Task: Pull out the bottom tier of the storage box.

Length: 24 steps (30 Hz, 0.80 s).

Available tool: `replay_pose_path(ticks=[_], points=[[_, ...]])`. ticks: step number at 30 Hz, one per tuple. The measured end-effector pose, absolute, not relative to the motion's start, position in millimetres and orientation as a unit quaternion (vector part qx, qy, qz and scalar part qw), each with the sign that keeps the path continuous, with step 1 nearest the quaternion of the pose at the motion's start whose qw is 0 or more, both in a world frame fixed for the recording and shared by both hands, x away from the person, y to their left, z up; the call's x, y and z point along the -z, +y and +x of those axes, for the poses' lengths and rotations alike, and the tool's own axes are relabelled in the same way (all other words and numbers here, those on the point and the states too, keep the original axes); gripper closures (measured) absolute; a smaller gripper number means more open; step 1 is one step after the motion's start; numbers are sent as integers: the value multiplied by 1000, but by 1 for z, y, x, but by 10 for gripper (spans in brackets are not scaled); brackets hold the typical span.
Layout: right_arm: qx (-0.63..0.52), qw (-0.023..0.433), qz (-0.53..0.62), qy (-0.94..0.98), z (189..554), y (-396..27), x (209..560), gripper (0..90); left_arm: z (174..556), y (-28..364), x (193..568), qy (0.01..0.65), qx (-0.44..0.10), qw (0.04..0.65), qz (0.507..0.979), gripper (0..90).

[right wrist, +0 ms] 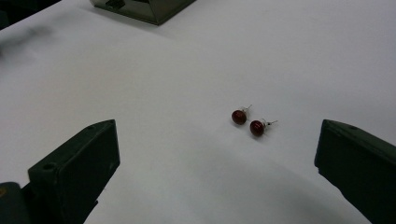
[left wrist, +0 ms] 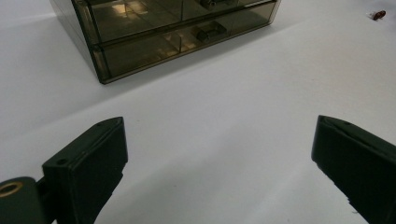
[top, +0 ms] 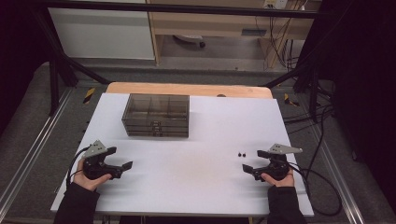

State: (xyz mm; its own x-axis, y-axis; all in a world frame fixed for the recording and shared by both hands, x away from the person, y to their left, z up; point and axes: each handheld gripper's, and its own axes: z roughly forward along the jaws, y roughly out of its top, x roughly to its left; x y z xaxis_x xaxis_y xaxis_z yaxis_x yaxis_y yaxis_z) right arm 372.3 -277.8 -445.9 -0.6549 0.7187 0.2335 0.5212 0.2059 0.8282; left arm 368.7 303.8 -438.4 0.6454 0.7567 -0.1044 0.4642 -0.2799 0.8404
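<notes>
Black jaws of the right tongs are standing wide apart at the bottom of the right gripper view, holding nothing, and just beyond them the two red stud earrings are lying side by side on the white desk, nearly touching, their thin posts pointing away to the right. In the high view the earrings are sitting near the right tongs, a little ahead of the jaws.

The step in hand is probably picking up one stud, so the right tongs should be coming in low and square, with one earring centred between the jaws rather than both, and closing on the round red head, since the post looks too thin to grip.

Farther out, the smoky drawer box is standing at the back of the desk, well apart from the earrings; its drawers seem shut, though the tint makes this hard to judge. The left tongs are also gaping wide and empty, well placed to be reaching for a drawer handle.
</notes>
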Motion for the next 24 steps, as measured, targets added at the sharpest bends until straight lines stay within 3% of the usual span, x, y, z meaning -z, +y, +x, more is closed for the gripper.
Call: replay_pose_path(ticks=[24], points=[[-482, 105, 403, 771, 372, -278, 446, 6, 372, 299, 432, 379, -162, 448, 793, 35]])
